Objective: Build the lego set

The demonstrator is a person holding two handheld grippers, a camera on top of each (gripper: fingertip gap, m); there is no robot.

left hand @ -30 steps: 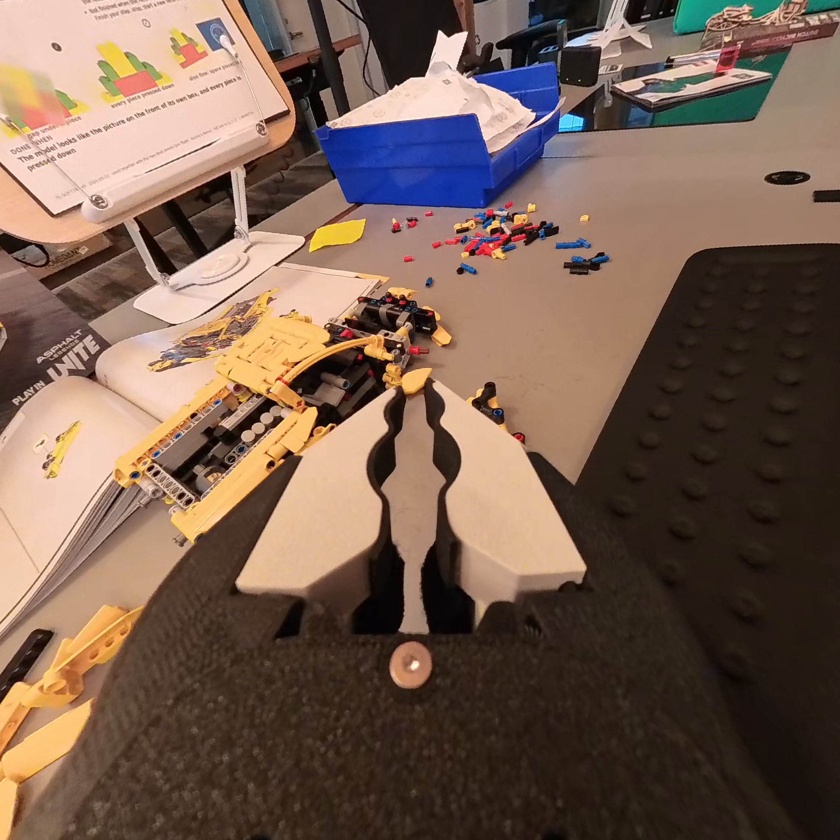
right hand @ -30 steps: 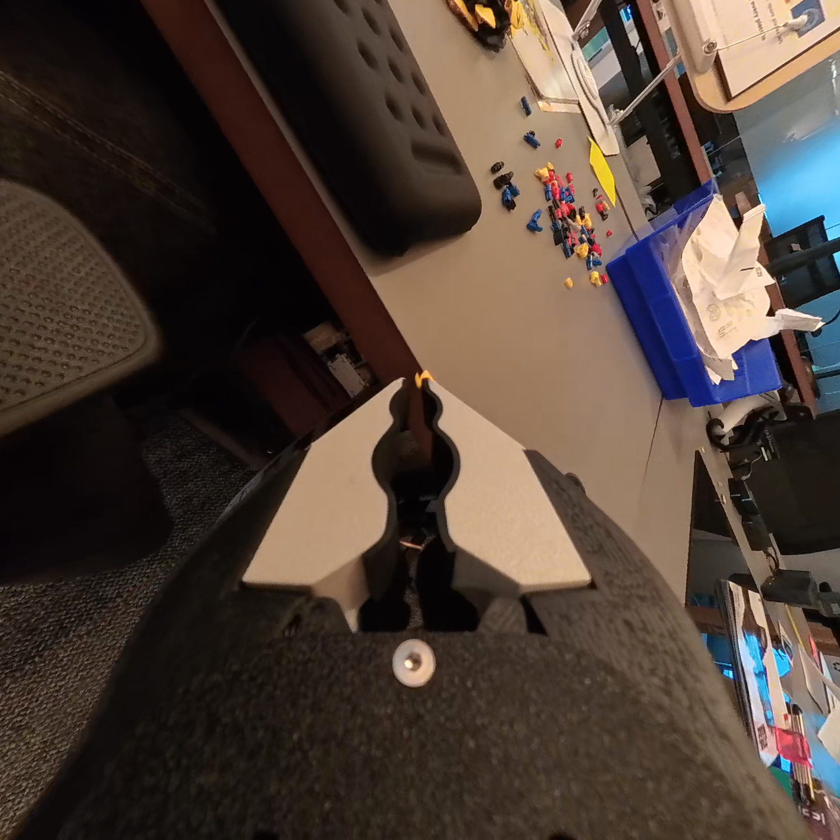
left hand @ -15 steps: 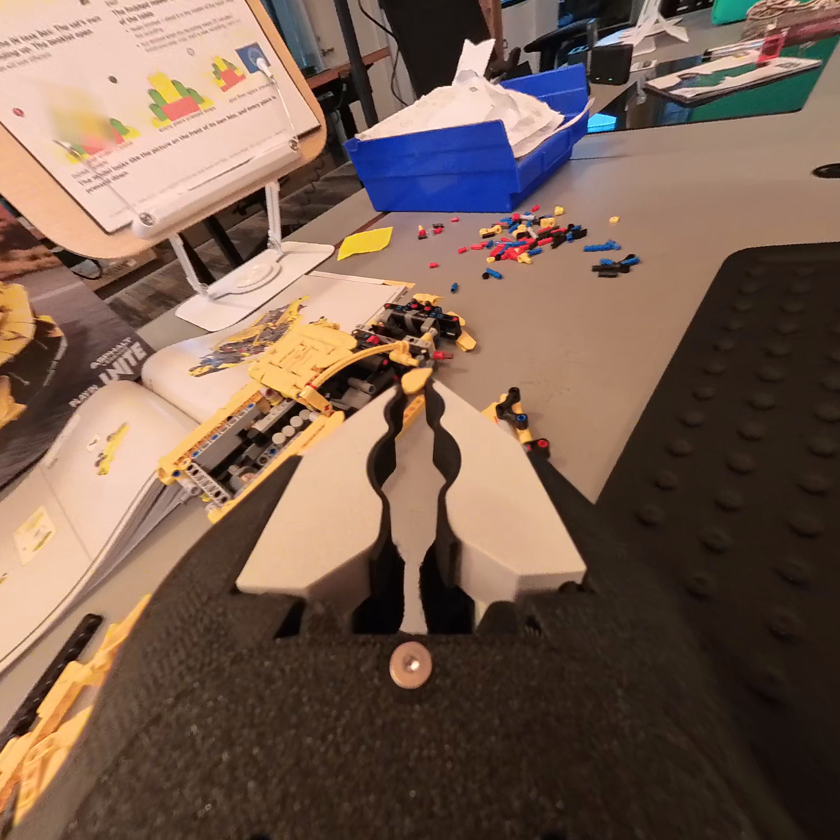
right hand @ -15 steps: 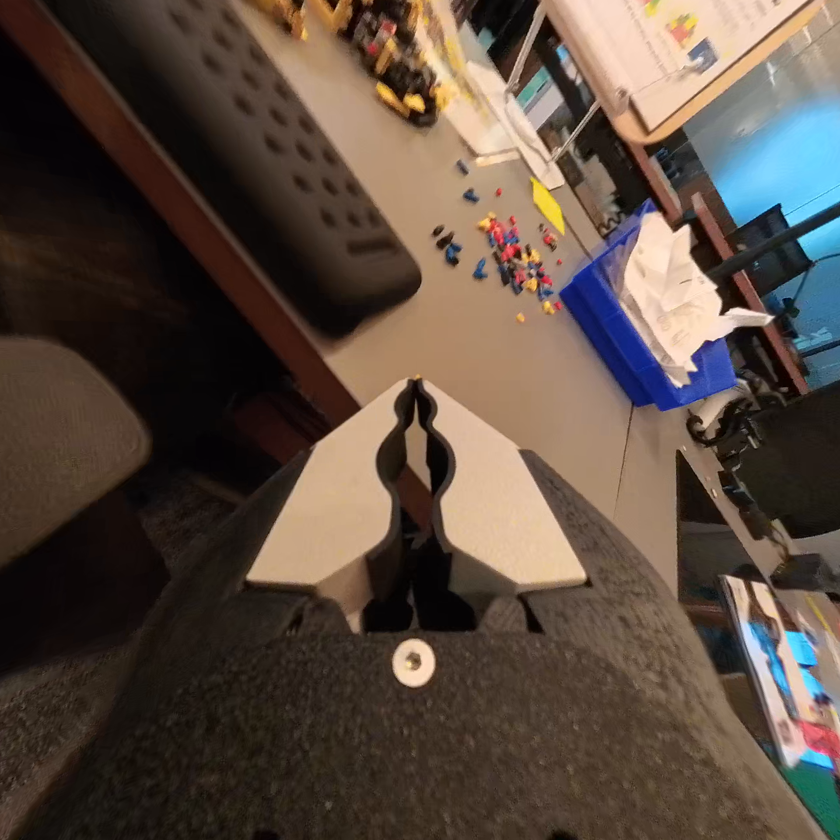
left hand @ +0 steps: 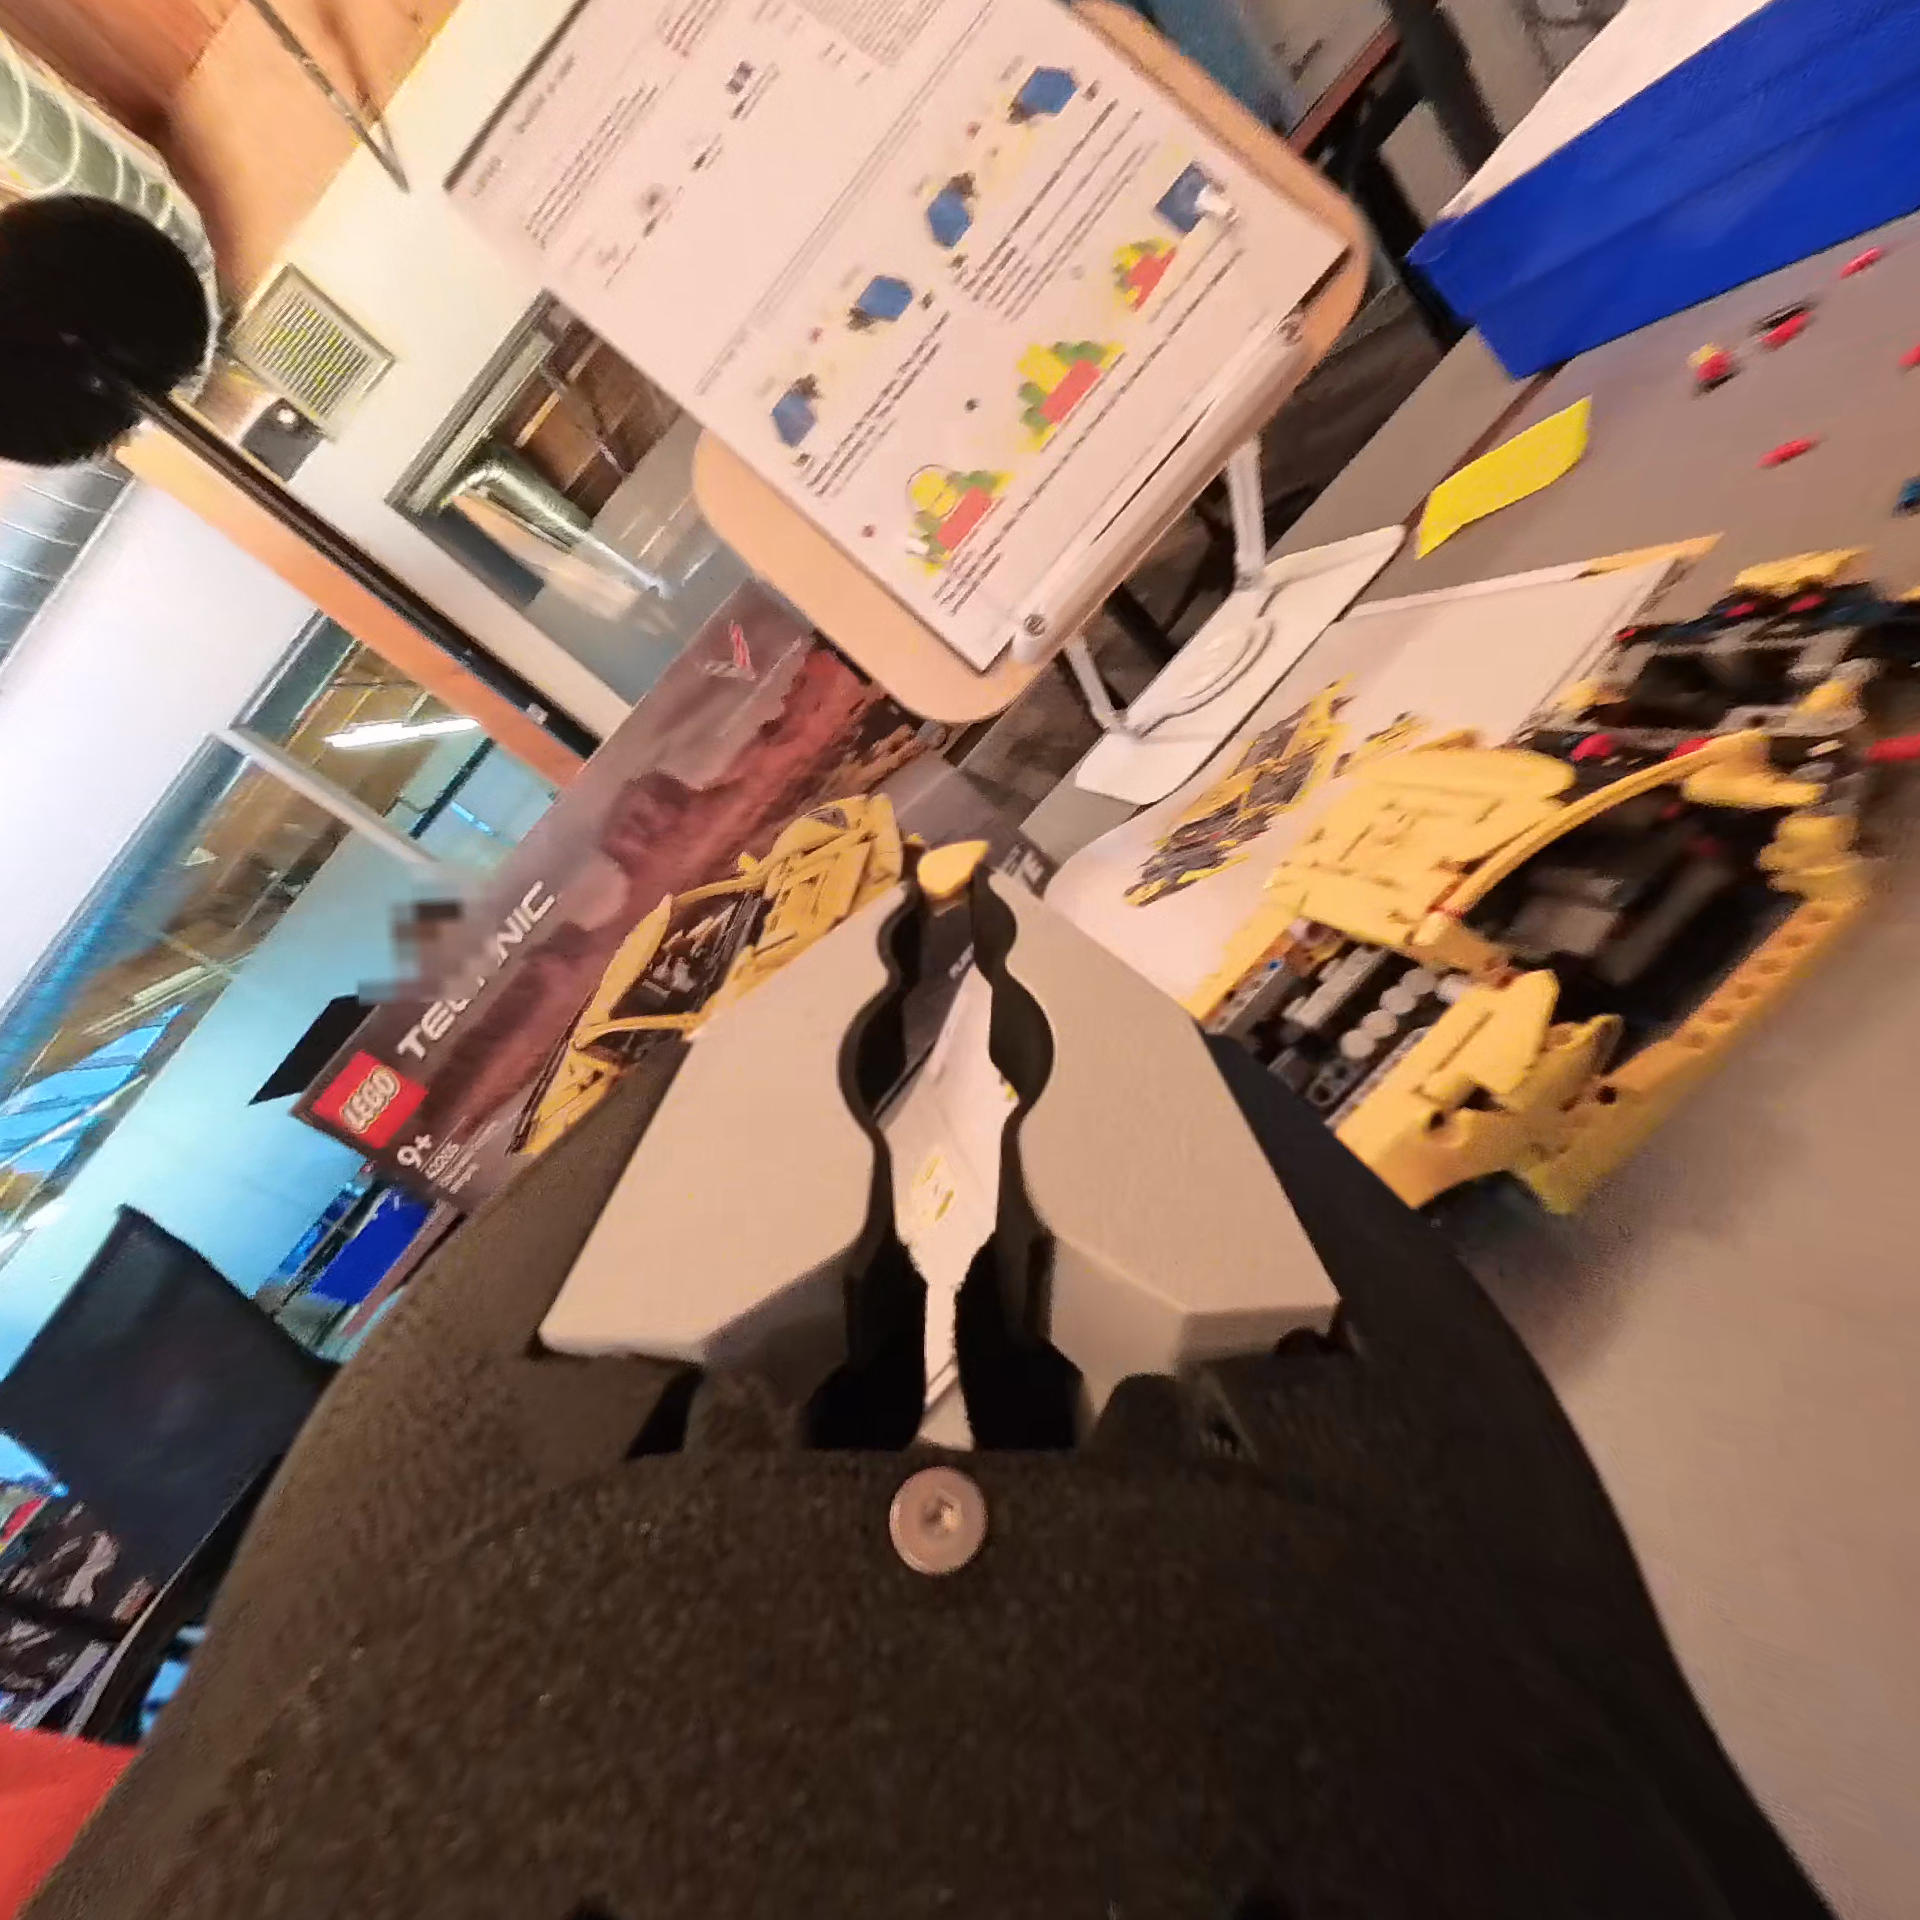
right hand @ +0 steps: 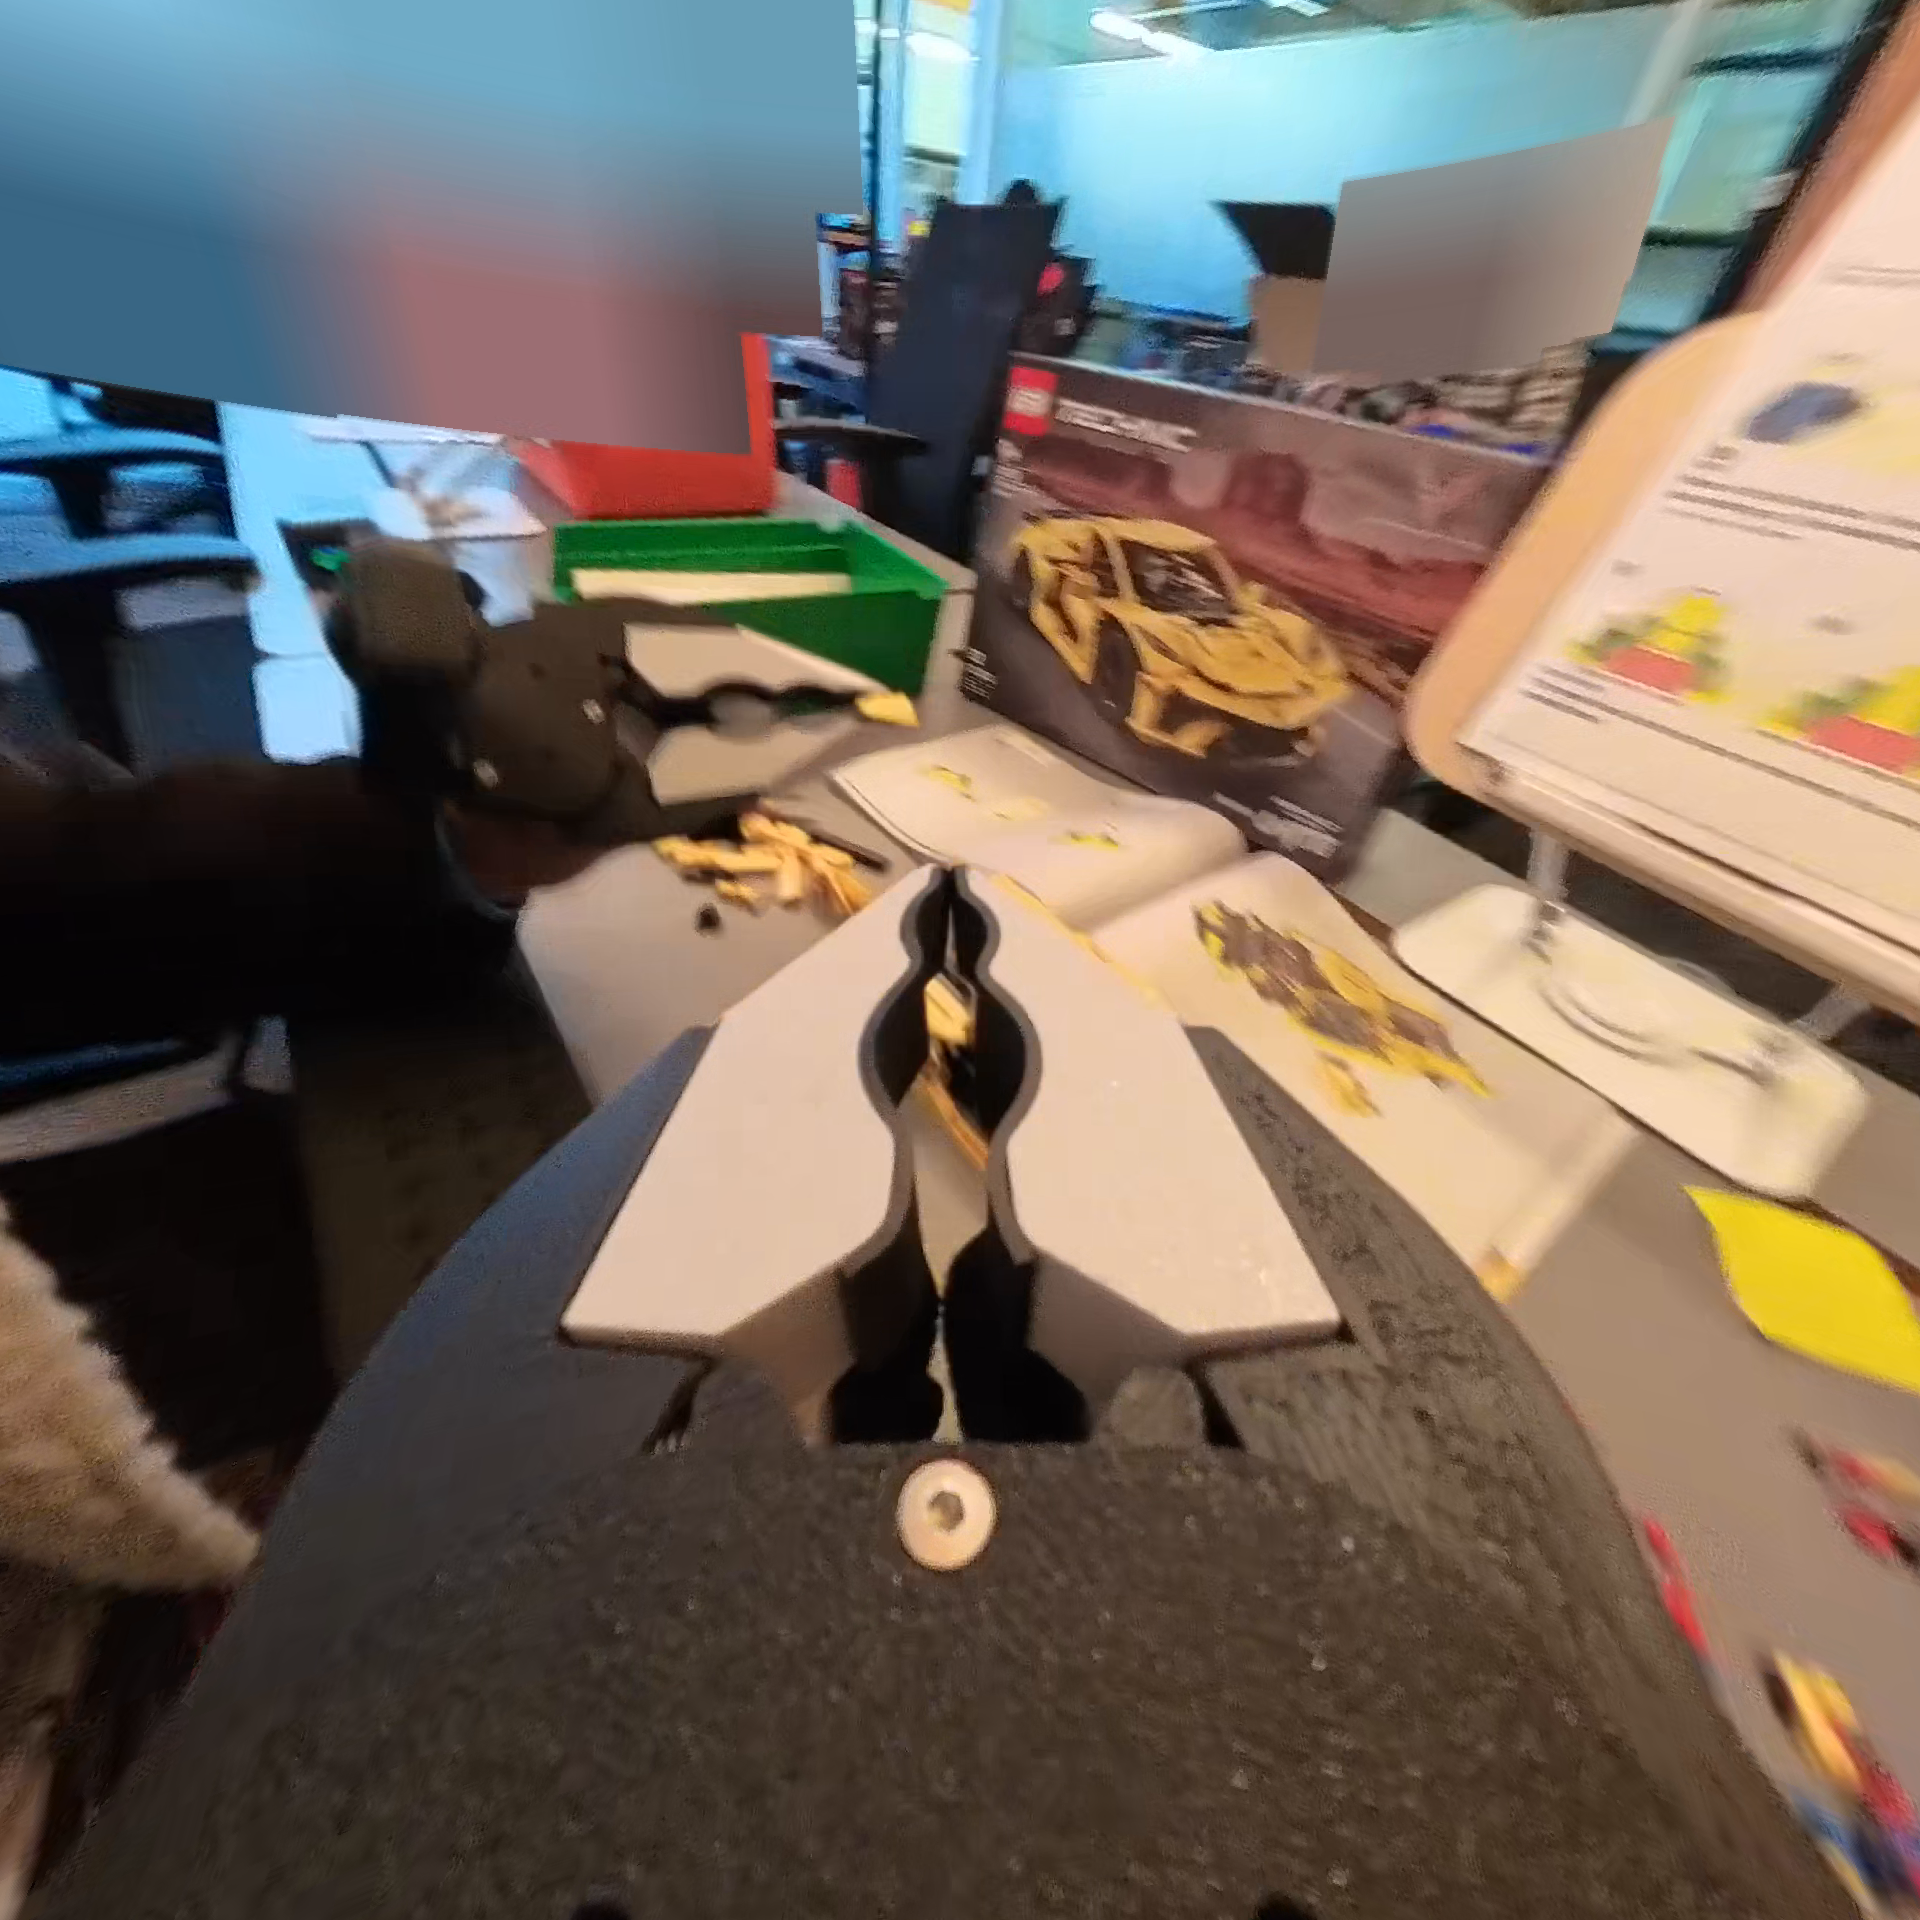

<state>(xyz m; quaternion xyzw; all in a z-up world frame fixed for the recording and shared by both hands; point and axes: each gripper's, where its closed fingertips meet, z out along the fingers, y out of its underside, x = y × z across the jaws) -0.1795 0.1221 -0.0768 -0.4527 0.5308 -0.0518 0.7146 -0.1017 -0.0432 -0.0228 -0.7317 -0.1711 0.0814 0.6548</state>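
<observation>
My left gripper is shut on a small yellow piece that sticks out of its tips, held in the air left of the half-built yellow and black car model. In the right wrist view the left gripper shows at the left with the yellow piece, above a pile of loose yellow parts. My right gripper is shut, pointing at the open manual. Something yellow shows through its jaw gap; I cannot tell whether it is held.
The set's box stands behind the manual, also in the right wrist view. An instruction stand is at the back. There are also a blue bin, a green bin, a red bin and a yellow paper. Small loose pieces lie at the right.
My left gripper has lifted and rolled left, away from the model toward the box, still holding the yellow piece. My right gripper has swung from the table's edge up over the table toward the manual.
</observation>
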